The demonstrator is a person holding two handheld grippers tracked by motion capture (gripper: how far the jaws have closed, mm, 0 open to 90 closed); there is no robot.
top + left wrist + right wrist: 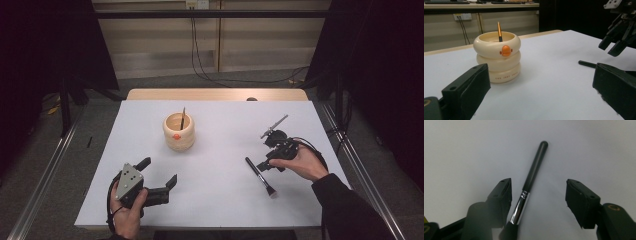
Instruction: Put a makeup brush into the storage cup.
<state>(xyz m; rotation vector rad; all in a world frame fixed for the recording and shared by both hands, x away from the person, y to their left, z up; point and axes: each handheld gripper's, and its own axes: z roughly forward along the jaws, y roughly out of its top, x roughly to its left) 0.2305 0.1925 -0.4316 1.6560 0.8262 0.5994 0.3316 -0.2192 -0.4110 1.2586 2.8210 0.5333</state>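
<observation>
A black makeup brush [260, 176] with a silver ferrule lies flat on the white table at the right. My right gripper [265, 165] points down over its handle. In the right gripper view the brush [534, 170] lies between the jaws of my right gripper [539, 195], close to the left pad, and neither pad presses on it. My left gripper [159, 171] rests open near the front left with nothing between its jaws. A cream ringed holder [179, 131] with an orange knob stands mid-table and has a thin orange-handled stick [183, 119] in it. The left gripper view shows the holder [496, 57] ahead and the right gripper [616, 42] beyond.
The white table [220, 200] ends at a wooden strip [215, 94] at the back. Metal rails [45, 180] run along both sides on the floor. Cables [220, 77] hang down the back wall, and dark curtains flank the table.
</observation>
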